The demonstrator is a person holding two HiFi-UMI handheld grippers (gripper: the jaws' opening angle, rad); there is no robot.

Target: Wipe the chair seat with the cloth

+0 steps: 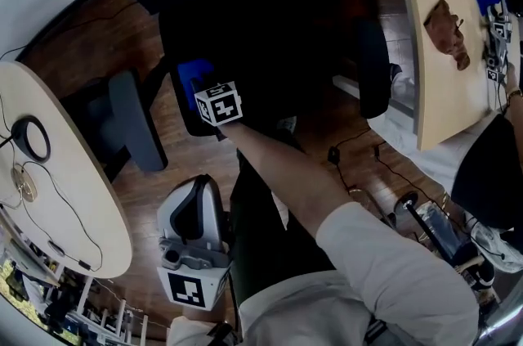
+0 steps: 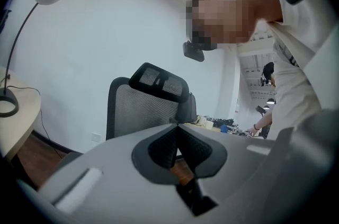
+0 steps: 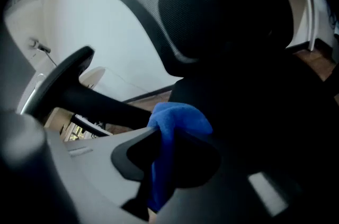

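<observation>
Your right claw [image 3: 160, 157] pinches the crumpled blue cloth [image 3: 177, 119] at the left edge of the black office-chair seat [image 1: 278, 42]. The bare seat stretches rightward from it. Your left claw [image 2: 177, 144], pressed together on nothing, sits near your body, so the right arm is the nearer one.

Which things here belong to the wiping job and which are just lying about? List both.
Job: blue cloth; right gripper, shut on it; chair seat.
Lying about: left gripper, shut and empty; brown item on the right desk; black ring on the left table.
</observation>
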